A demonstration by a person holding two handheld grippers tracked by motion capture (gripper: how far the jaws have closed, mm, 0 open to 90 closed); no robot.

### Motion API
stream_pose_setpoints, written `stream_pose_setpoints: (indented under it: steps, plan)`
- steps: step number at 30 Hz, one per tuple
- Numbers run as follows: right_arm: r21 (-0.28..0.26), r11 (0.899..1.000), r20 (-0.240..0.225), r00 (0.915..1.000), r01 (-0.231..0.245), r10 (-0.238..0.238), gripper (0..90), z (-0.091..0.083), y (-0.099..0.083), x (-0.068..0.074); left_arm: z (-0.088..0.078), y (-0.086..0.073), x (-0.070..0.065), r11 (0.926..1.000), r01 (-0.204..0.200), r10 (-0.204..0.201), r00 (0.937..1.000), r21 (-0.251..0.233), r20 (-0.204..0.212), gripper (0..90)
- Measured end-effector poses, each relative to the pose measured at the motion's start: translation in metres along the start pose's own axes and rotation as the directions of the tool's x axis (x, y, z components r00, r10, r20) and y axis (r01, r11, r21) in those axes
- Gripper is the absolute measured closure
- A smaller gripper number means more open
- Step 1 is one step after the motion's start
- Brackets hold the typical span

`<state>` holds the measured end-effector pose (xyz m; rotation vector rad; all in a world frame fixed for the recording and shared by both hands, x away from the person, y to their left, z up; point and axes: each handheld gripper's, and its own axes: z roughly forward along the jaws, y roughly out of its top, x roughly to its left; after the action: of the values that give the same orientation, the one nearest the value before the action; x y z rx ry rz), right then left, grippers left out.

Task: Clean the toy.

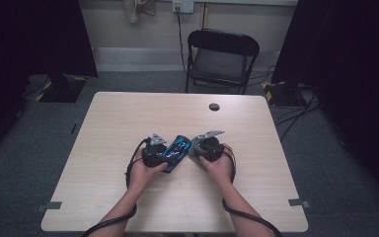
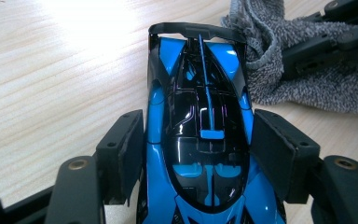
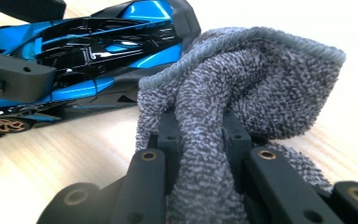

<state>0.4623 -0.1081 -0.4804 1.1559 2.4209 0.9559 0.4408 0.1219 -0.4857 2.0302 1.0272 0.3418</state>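
The left hand-held gripper clamps the blue toy race car across its mid-body, on the table. The right hand-held gripper pinches a bunched grey towel cloth, just beside the car's tail. The car is judged light, rigid and glossy — slippery under the pads; its thin rear wing looks fragile. Grip the flanks. The cloth is soft and limp — take it by a fold.

The toy car sits on the table, near its middle. The left gripper straddles the car, one jaw against each flank. The cloth lies just right of the car, touching its tail, pinched in the right gripper. Behind the car, beyond the table's far edge, stands a chair.
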Motion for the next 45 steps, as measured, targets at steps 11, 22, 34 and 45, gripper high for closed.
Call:
stream_pose_setpoints:
  steps: [11, 22, 34, 45]
  plan:
    - [0.002, 1.0, -0.023, 0.9997, -0.006, 0.006, 75.1, -0.005, -0.005, 0.007, 0.0, 0.0, 0.0, 1.0, 0.003, -0.003, 1.0, 0.003, -0.001, 35.5]
    - [0.009, 0.998, -0.083, 0.9949, 0.058, -0.057, 75.0, -0.005, -0.004, 0.02, -0.001, 0.001, -0.001, 0.9998, 0.012, -0.012, 0.9999, 0.013, -0.004, 35.5]
    - [-0.003, 0.994, -0.148, 0.9831, 0.108, -0.108, 74.9, -0.007, -0.009, 0.037, 0.0, 0.001, -0.001, 0.9999, 0.01, -0.01, 0.9999, 0.014, -0.003, 35.5]
    - [-0.016, 0.992, -0.192, 0.9731, 0.126, -0.127, 74.9, -0.009, -0.013, 0.047, 0.0, 0.002, 0.0, 0.9998, 0.007, -0.007, 1.0, 0.019, -0.002, 35.5]
